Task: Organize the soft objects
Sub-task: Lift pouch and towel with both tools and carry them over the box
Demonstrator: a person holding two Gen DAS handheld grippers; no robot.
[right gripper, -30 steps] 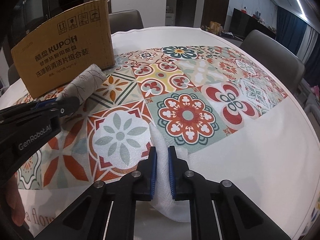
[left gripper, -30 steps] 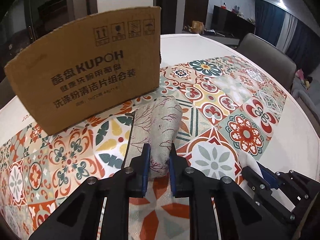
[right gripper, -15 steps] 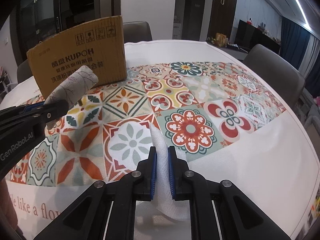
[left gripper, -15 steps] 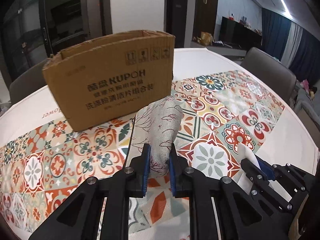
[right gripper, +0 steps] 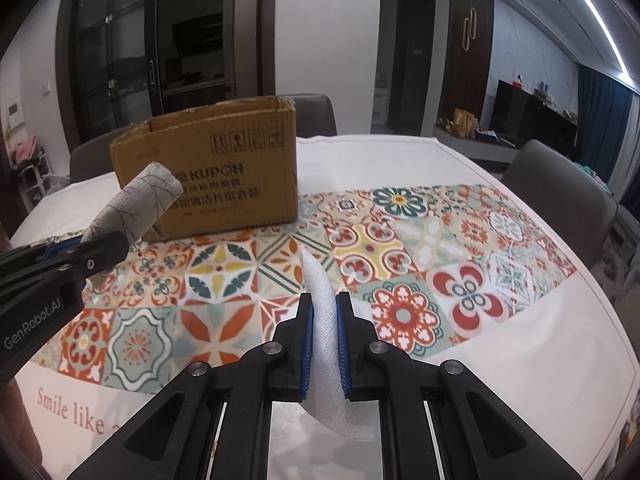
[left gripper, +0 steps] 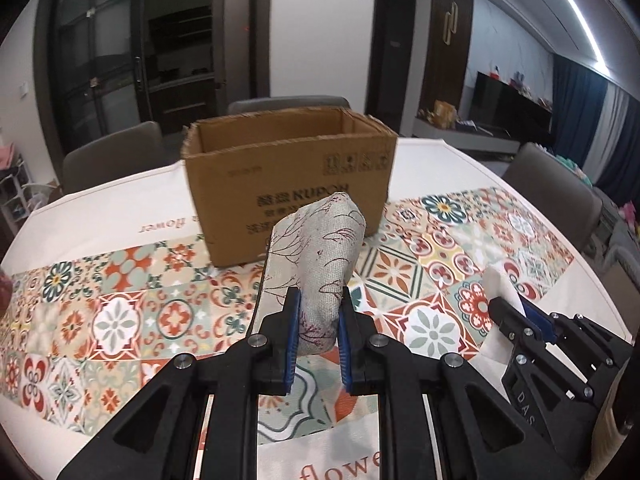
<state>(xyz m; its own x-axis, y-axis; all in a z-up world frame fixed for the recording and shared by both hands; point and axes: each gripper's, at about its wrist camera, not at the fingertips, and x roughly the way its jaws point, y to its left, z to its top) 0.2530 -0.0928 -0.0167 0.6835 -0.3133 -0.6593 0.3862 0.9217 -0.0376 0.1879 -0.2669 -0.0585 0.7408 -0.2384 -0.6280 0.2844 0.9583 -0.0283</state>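
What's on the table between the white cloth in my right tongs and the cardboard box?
Only patterned tablecloth: in the right wrist view, nothing sits between the white cloth and the cardboard box.

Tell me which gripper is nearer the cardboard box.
Left. The left gripper, shut on the grey printed cloth, is raised just before the cardboard box; the right gripper, shut on the white cloth, is farther back.

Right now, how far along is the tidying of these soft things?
Nothing looks put away yet: the visible part of the cardboard box interior shows no cloth. In hand, the left gripper is shut on a rolled patterned cloth, and the right gripper pinches a white mesh cloth. Both are left to drop in the box, probably.
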